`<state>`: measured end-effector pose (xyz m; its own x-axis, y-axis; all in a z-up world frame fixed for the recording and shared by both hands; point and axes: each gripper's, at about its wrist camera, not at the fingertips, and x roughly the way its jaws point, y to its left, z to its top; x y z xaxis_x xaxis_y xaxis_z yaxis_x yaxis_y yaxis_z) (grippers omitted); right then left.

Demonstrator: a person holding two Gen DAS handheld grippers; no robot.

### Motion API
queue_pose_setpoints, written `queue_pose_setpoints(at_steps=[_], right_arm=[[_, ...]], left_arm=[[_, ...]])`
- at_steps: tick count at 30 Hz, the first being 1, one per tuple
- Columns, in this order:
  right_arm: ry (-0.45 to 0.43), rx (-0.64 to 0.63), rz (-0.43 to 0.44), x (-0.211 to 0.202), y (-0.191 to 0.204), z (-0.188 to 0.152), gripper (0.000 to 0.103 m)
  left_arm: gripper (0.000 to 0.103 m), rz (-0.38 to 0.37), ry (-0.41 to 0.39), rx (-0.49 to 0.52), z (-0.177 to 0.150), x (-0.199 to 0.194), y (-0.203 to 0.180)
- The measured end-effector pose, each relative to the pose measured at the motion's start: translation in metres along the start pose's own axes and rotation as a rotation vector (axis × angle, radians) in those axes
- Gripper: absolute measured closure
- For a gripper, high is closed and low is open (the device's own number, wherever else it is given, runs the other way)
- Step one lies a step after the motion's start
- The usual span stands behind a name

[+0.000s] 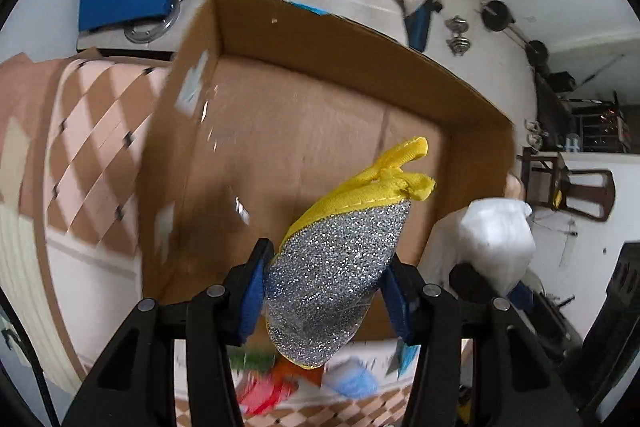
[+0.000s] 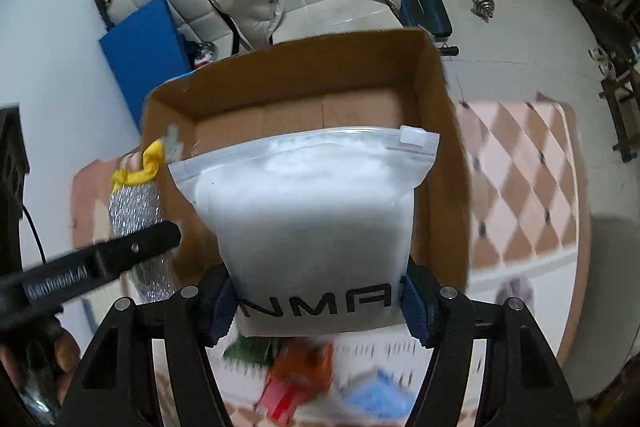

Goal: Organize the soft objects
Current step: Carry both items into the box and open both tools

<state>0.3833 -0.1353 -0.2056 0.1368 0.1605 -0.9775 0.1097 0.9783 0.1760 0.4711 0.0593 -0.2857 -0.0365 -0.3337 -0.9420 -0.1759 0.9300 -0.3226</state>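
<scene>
Soft things both held over the empty cardboard box (image 2: 440,131): left gripper (image 1: 324,291) clenched on a glittery yellow-edged pad (image 1: 336,267), right gripper (image 2: 320,303) gripping a white zip bag (image 2: 308,211), long axes pointing down into the box, pad nearer its left wall.

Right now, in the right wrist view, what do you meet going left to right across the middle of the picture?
Glittery silver and yellow pouch held by the left hand-held gripper → white zip bag in front of the cardboard box → checkered table top.
</scene>
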Motion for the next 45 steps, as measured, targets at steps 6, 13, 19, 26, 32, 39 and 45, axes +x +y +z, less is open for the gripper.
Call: queue_pose_setpoints(at_steps=[6, 13, 19, 26, 32, 39, 45], right_arm=[[0.088, 0.011, -0.021, 0.083, -0.008, 0.060, 0.033], [0.129, -0.013, -0.016, 0.130, -0.009, 0.079, 0.033], [0.146, -0.043, -0.039, 0.139, -0.007, 0.082, 0.028], [0.124, -0.086, -0.051, 0.110, -0.007, 0.072, 0.001], [0.022, -0.136, -0.092, 0.060, 0.002, 0.059, 0.000], [-0.098, -0.179, -0.080, -0.014, 0.009, 0.012, 0.000], [-0.151, -0.237, -0.066, -0.056, 0.000, -0.065, 0.000]], left_arm=[[0.054, 0.008, 0.105, -0.043, 0.051, 0.061, -0.001], [0.053, 0.020, 0.147, -0.034, 0.068, 0.085, -0.008], [0.048, 0.020, 0.173, -0.017, 0.068, 0.085, -0.014], [0.005, 0.054, 0.106, 0.020, 0.045, 0.046, -0.021], [0.001, 0.143, -0.032, 0.102, -0.008, -0.022, -0.034], [0.001, 0.211, -0.241, 0.143, -0.085, -0.098, -0.045], [0.001, 0.311, -0.349, 0.214, -0.161, -0.112, -0.035]])
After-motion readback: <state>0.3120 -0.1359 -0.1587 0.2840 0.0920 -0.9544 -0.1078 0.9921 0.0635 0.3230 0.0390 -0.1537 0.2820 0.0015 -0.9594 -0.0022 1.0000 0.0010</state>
